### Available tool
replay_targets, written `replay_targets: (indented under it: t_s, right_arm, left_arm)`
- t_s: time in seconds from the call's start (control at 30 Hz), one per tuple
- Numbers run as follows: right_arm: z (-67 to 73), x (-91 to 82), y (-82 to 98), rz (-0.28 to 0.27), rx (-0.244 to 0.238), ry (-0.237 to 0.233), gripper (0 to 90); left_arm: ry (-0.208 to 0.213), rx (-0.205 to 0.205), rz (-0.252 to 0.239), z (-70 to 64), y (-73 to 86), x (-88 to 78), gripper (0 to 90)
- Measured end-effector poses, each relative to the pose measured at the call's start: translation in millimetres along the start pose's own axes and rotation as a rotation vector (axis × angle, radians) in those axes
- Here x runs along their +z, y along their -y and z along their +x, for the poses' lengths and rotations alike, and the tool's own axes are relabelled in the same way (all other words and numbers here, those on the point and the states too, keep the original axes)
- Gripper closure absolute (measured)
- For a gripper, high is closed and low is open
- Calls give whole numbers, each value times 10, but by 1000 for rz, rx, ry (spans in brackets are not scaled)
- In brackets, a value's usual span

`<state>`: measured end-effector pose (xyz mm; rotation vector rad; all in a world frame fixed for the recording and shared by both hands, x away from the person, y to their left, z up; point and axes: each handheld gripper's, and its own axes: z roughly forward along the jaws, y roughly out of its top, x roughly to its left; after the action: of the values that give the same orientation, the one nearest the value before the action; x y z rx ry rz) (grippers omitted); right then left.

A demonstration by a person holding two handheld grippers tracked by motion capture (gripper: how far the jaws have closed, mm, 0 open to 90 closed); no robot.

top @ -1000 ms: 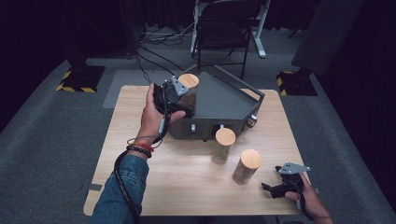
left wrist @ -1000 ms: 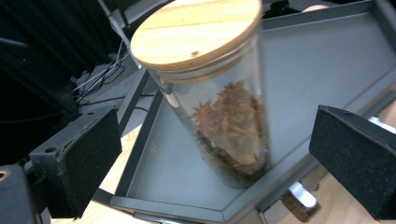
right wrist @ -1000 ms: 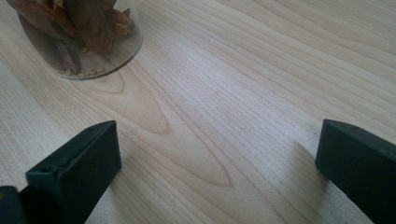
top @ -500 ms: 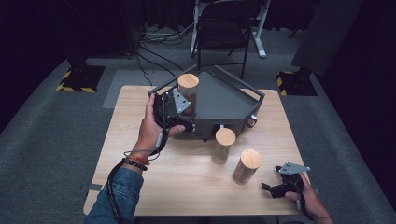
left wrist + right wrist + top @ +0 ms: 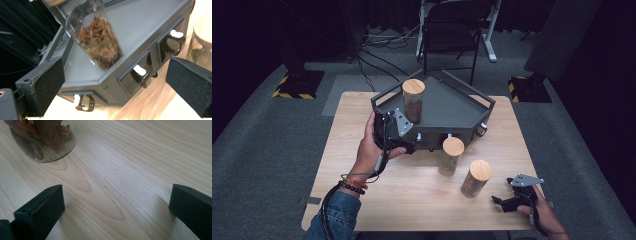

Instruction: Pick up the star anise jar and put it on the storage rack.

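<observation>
A clear jar (image 5: pixel 413 100) with a wooden lid and brown dried contents stands upright on the dark grey tray (image 5: pixel 452 107). My left gripper (image 5: pixel 407 132) hovers just in front of the tray's near-left wall, open, with nothing between its fingers. In the left gripper view the same jar (image 5: pixel 100 45) stands beyond the wide-apart jaws of the left gripper (image 5: pixel 118 82), well clear of them. Two more lidded jars, the nearer-tray jar (image 5: pixel 451 155) and the front jar (image 5: pixel 476 177), stand on the table. My right gripper (image 5: pixel 508 200) rests low at the table's front right, open; in its own view the right gripper (image 5: pixel 115 207) faces a jar's base (image 5: pixel 42 140).
The tray's front wall carries small latches with white tabs (image 5: pixel 138 71). A jar (image 5: pixel 200 47) stands close to the tray's front at the right. Bare wooden table (image 5: pixel 362 200) lies to the left and front. A folding chair (image 5: pixel 449 30) stands behind the table.
My left gripper has drawn back from the jar toward the person, while the jar stays standing on the tray. The right gripper has not moved.
</observation>
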<state>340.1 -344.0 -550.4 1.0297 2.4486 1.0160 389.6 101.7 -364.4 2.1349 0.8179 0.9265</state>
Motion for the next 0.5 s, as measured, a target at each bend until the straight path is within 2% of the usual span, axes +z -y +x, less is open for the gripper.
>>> replay_targets:
  t_s: [0.07, 0.23, 0.37, 0.5]
  right_arm:
    - [0, 0, 0, 0, 0, 0, 0]
    - [0, 0, 0, 0, 0, 0, 0]
    - [0, 0, 0, 0, 0, 0, 0]
    - [0, 0, 0, 0, 0, 0, 0]
  left_arm:
    - [-12, 10, 7, -27, 53, -8, 22]
    - [0, -4, 10, -69, 181, -36, 22]
    - [-12, 8, 21, -108, 257, -47, 22]
    - [-6, 8, 27, -132, 326, -57, 22]
